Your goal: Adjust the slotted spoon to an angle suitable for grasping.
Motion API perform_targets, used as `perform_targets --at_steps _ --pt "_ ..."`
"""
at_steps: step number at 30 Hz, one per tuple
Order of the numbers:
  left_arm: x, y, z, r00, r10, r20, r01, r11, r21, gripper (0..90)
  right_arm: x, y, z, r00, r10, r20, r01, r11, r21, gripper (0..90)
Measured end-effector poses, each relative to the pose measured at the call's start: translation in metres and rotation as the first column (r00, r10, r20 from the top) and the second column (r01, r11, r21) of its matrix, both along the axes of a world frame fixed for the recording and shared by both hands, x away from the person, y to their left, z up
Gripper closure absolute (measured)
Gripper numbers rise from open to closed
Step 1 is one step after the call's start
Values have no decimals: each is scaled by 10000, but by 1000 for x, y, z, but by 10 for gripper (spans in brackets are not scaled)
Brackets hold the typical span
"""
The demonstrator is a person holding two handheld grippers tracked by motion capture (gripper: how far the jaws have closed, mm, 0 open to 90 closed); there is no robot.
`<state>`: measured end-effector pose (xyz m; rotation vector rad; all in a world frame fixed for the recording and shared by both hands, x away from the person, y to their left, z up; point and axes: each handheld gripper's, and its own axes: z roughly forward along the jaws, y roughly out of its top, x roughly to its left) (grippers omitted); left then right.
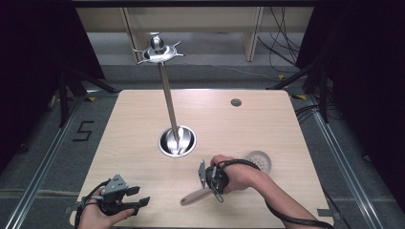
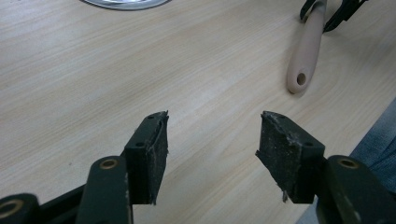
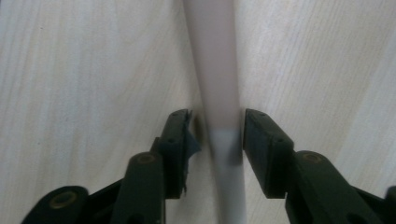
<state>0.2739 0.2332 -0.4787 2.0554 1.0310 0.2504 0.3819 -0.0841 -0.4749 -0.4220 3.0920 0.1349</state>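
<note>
A utensil with a beige handle (image 1: 193, 196) and a round whitish perforated head (image 1: 259, 161) lies on the wooden table (image 1: 143, 124), near its front edge. My right gripper (image 1: 216, 188) points down at it, and a hand covers the utensil's middle. In the right gripper view the two jaws of my right gripper (image 3: 218, 116) sit tight against both sides of the handle (image 3: 215, 56), where beige meets white. My left gripper (image 1: 141, 198) rests at the front left, open, with nothing between its jaws. From the left gripper (image 2: 212, 126) the handle's end with its hanging hole (image 2: 306, 46) lies ahead to the right.
A metal stand rises from a round base (image 1: 177, 141) at the table's centre, its pole (image 1: 168, 95) leaning back to a hooked top (image 1: 157, 49). A small cable hole (image 1: 236, 102) sits at the back right. Dark curtains and cables surround the table.
</note>
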Motion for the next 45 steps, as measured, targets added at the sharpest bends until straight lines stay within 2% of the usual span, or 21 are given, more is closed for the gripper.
perform_targets --at_steps 2,8,14,18,22,23,24,27,28,29,31,32,34,37,38,39,41,42,43,44,45 --pt "0 2 1 9998 -194 -34 195 9995 234 415 0 0 0 9999 22 99 -23 10000 39 726" --pt "0 2 2 9998 -175 -38 176 9994 306 417 -1 0 1 9973 446 579 -454 9989 111 747" --pt "0 1 1 9999 -106 -28 106 9998 179 417 -4 -7 13 9956 -376 857 303 9959 852 755" --pt "-1 0 0 10000 33 33 -32 10000 -50 418 -6 -16 25 9909 -997 902 837 9825 1663 756" --pt "0 0 0 10000 29 38 -29 10000 -32 418 -3 -24 35 9887 -801 1267 483 9705 2362 756" --pt "-1 0 0 10000 34 4 -34 10000 17 418 -4 -31 41 9820 -1399 1270 1015 9575 2700 757" --pt "0 0 0 10000 43 52 -43 10000 -46 418 -4 -31 41 9820 -1399 1270 1015 9575 2700 757" --pt "0 0 0 10000 52 28 -52 10000 -28 418 -2 -43 51 9720 -1962 1292 1339 9147 3814 757" --pt "0 0 0 10000 53 30 -52 10000 -39 418 -2 -43 51 9720 -1962 1292 1339 9147 3814 757" --pt "0 0 0 10000 59 34 -59 10000 -43 418 -2 -49 53 9625 -2511 1031 1857 8863 4243 757" --pt "-1 0 0 9999 126 -34 -126 9999 -46 417 0 -50 54 9714 -2185 928 1534 8761 4571 757" --pt "0 0 0 10000 47 38 -46 10000 -17 418 -3 -55 56 9511 -3006 707 2347 8524 4673 757" --pt "0 0 0 10000 50 27 -50 10000 -10 417 -4 -60 58 9301 -3572 861 2659 8161 5131 757" --pt "0 0 0 10000 49 27 -49 10000 -12 417 -2 -67 62 9200 -3859 687 2784 7669 5783 757" --pt "0 0 0 10000 53 23 -53 10000 -8 417 -1 -72 65 9085 -4136 598 2951 7362 6090 758" --pt "0 0 0 10000 49 22 -49 10000 -1 417 -1 -74 66 9026 -4269 556 3021 7201 6246 758" --pt "0 0 0 10000 55 27 -55 10000 -10 417 1 -75 67 9027 -4263 581 2942 7101 6397 758" --pt "0 0 0 10000 49 30 -49 10000 -6 417 1 -79 69 8875 -4589 419 3156 6716 6703 758" --pt "0 0 0 10000 55 35 -55 10000 -12 418 1 -80 70 8780 -4775 337 3279 6511 6845 758" --pt "0 0 0 10000 53 33 -53 10000 -4 418 1 -80 70 8780 -4775 337 3279 6511 6845 758" --pt "0 0 0 10000 51 35 -51 10000 0 417 1 -82 72 8728 -4872 290 3308 6343 6987 758"
